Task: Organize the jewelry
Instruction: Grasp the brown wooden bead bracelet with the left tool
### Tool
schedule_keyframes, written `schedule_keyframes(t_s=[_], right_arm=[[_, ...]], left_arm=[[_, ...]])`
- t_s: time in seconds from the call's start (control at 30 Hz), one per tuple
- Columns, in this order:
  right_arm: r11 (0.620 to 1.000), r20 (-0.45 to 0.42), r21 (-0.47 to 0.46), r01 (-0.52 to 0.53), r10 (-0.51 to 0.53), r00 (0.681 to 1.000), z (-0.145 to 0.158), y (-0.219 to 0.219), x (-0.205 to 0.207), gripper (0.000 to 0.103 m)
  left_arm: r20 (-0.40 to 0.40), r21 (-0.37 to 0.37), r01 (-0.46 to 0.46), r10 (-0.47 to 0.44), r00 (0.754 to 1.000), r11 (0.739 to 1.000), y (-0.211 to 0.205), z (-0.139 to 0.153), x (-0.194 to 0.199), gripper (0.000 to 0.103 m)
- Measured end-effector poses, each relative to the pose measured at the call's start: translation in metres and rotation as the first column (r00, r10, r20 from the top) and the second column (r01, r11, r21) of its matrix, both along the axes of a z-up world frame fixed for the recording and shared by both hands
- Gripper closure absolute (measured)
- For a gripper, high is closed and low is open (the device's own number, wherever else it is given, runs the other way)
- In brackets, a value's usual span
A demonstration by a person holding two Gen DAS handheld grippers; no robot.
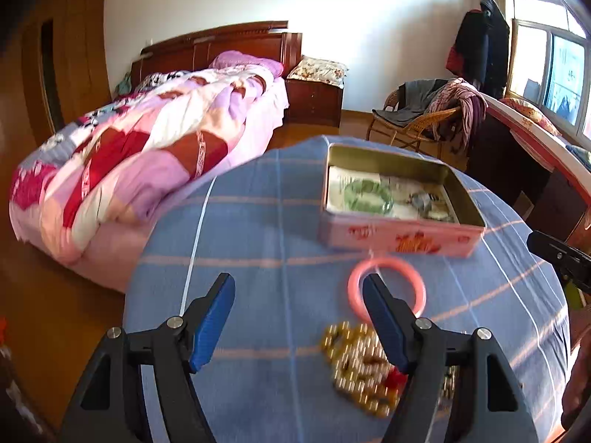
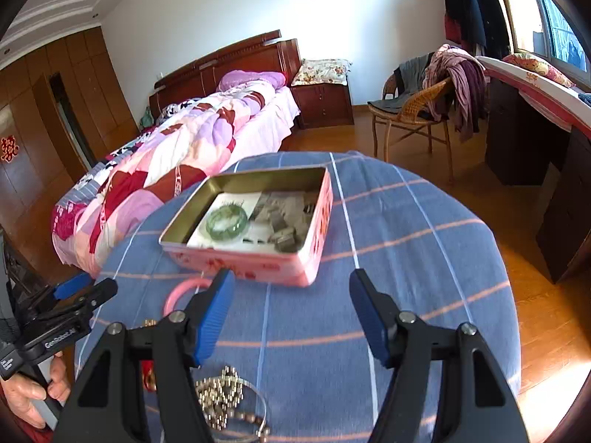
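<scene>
Above the jewelry, fingers (image 1: 221, 317) wide, empty.

- The left gripper (image 1: 299, 284) hides part of the pink ring (image 1: 388, 288) just in front of the tin (image 1: 399, 236).
- The gold beads (image 1: 354, 365) nearer than the tin look blurry.
- The silver chain (image 2: 229, 402) is cut off at the bottom edge.

White lettering on the black body of the left gripper (image 2: 72, 301), seen at the left edge of the right wrist view, reads roughly "GenRobot.AI" (the first letters are small and soft). A red paper cut-out (image 2: 6, 150) on the brown wooden wardrobe door is the Chinese double-happiness sign. The pink rectangular metal tin (image 1: 397, 238) carries red and orange printed characters on its side wall, too blurred to read.
</scene>
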State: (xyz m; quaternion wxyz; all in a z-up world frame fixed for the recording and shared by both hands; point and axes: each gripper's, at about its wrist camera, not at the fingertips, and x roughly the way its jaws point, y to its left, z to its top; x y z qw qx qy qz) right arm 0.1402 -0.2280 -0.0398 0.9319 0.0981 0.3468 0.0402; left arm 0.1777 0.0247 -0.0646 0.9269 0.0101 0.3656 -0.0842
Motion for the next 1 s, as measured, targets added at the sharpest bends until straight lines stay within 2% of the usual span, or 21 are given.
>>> schedule_keyframes(t_s=[0.23, 0.37, 0.47, 0.73, 1.0], right_arm=[[0.999, -0.016, -0.037, -0.024, 0.023, 1.0, -0.007, 0.01, -0.018, 0.035], [0.999, -0.029, -0.043, -0.033, 0.032, 0.999, -0.013, 0.012, -0.027, 0.035], [0.999, -0.035, -0.034, -0.04, 0.039, 0.999, -0.015, 0.015, -0.032, 0.035], [0.994, -0.057, -0.094, -0.054, 0.049, 0.997, -0.024, 0.02, -0.04, 0.035], [0.996, -0.123, -0.053, -0.071, 0.064, 0.99, -0.042, 0.009, -0.059, 0.035]], left_arm=[[-0.026, 0.018, 0.01, -0.01, 1.0, 1.0, 0.01, -0.017, -0.025, 0.031], [-0.029, 0.005, 0.06, -0.06, 0.998, 0.998, 0.011, -0.021, -0.038, 0.031], [-0.027, 0.009, 0.086, -0.086, 0.996, 0.996, 0.007, -0.023, -0.045, 0.031], [-0.009, 0.003, 0.138, -0.138, 0.99, 0.99, -0.004, -0.019, -0.058, 0.031], [-0.043, 0.003, 0.153, -0.153, 0.987, 0.988, -0.002, -0.027, -0.074, 0.031]])
